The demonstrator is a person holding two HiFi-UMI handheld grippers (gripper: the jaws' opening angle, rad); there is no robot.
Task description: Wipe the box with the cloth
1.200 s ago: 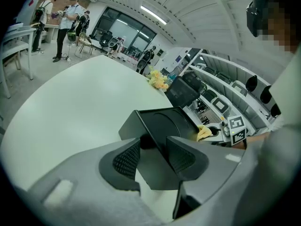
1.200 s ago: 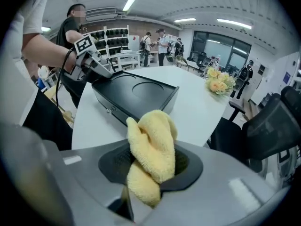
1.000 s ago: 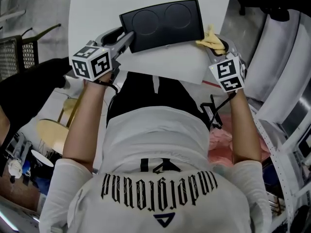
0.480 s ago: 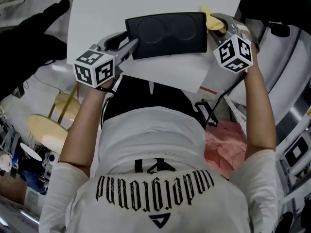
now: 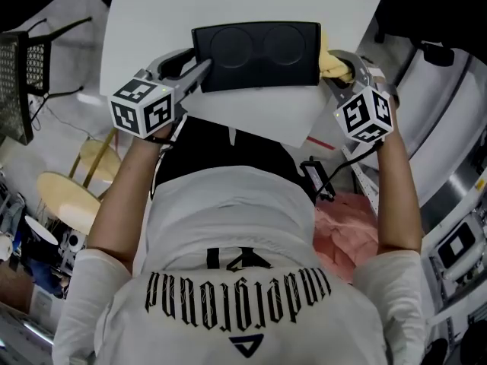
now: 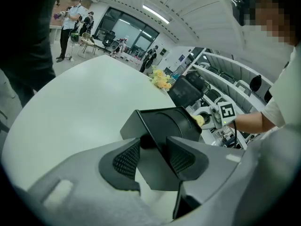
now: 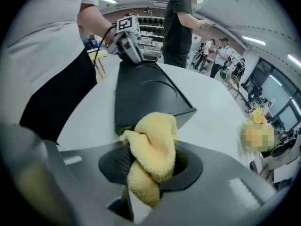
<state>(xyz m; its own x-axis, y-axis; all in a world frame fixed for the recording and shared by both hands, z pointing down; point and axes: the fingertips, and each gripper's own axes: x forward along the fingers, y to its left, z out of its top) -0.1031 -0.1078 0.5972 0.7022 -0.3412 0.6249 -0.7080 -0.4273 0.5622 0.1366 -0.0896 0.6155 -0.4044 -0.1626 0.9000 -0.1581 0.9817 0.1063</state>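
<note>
Compared with half a second ago, the flat black plastic box (image 5: 259, 52) is lying in much the same spot, while the right gripper (image 5: 340, 73) is now sitting lower along the box's right side. The left gripper (image 6: 153, 157) is clamping its jaws on the box's left edge, one ribbed pad on either side of the wall. The right gripper is pinching the bunched yellow terry cloth (image 7: 153, 152), which is touching the box's right end. The box is resting near the round white table's (image 5: 152, 21) near edge, with bare tabletop stretching beyond it.
</note>
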